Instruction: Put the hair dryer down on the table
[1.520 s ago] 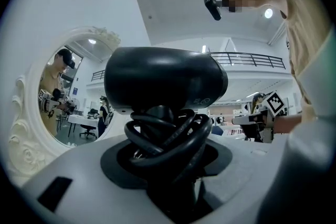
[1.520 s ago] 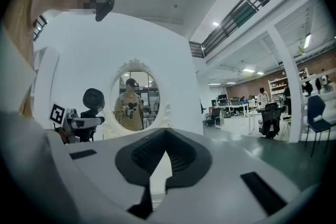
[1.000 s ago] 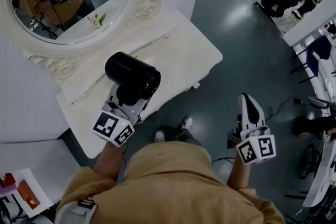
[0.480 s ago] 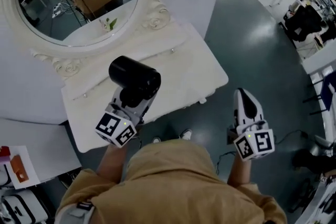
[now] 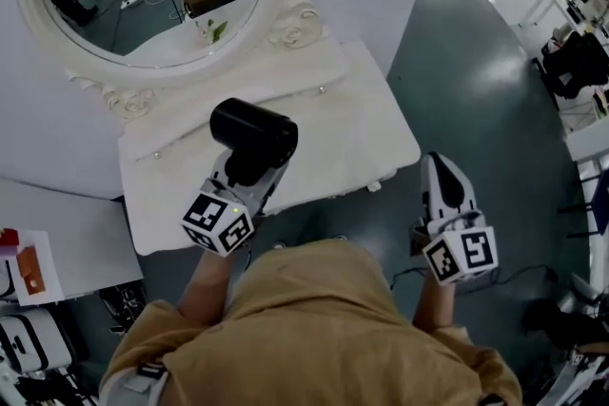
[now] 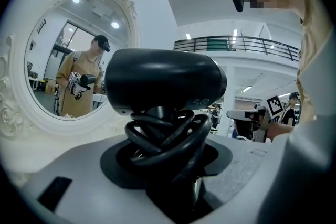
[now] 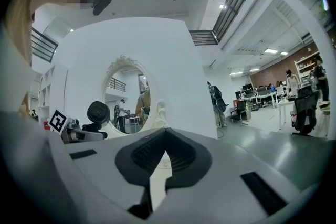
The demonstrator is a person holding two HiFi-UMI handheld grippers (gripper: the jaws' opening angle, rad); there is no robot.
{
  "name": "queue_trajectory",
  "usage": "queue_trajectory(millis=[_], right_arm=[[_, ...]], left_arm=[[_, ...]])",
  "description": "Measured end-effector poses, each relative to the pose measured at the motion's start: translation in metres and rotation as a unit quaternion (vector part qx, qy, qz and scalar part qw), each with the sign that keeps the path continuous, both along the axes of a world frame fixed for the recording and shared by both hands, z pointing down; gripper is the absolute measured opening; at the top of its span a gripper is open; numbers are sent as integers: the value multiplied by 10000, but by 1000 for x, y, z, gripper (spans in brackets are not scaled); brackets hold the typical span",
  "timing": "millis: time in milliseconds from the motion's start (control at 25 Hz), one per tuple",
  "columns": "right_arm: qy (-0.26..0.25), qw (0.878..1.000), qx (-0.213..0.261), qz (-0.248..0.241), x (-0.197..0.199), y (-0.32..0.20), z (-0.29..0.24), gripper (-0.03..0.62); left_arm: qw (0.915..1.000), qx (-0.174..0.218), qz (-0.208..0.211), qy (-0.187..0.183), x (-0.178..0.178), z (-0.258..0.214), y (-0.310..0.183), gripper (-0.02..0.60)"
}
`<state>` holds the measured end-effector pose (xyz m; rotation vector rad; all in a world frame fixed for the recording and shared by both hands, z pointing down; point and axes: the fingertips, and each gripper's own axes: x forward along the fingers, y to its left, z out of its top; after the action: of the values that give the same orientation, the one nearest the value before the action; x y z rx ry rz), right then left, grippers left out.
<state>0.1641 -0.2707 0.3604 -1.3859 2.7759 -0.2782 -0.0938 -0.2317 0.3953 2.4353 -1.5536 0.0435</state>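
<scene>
A black hair dryer with its cord wound round the handle is held above the front part of the white dressing table. My left gripper is shut on the handle, with the barrel lying crosswise over the jaws. In the left gripper view the dryer's barrel fills the middle and the cord loops sit between the jaws. My right gripper hangs over the floor to the right of the table, jaws together and empty. The right gripper view shows the right gripper with the dryer far to its left.
An oval mirror in an ornate white frame stands at the back of the table. A white surface with a red and orange item lies at the lower left. Grey floor spreads to the right, with office chairs far off.
The head view has swung, so the table and mirror sit further right and lower in frame. Both grippers keep about the same places, and the left one still grips the dryer.
</scene>
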Motion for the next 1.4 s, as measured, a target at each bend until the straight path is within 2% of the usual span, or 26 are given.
queue_trajectory(millis=[120,320,600,1040,1400], right_arm=[[-11,10000,39,-86,0,-3,-2,3],[-92,9998,104,-138,0,-4,-5,3],[-118,9999,15,1,10,6,1,3],[-127,9991,115,381,39,22,-7,3],[-2,9995,-50,311,39,30,0,3]], left_arm=[[9999,-96,-20,-30,6,6,-6,227],[9989,-337,83,-307,17,30,-21,229],[9954,-723,283,-568,31,68,-40,229],[9804,-1601,576,-991,54,151,-62,229],[9674,-2148,565,-1215,60,208,-74,229]])
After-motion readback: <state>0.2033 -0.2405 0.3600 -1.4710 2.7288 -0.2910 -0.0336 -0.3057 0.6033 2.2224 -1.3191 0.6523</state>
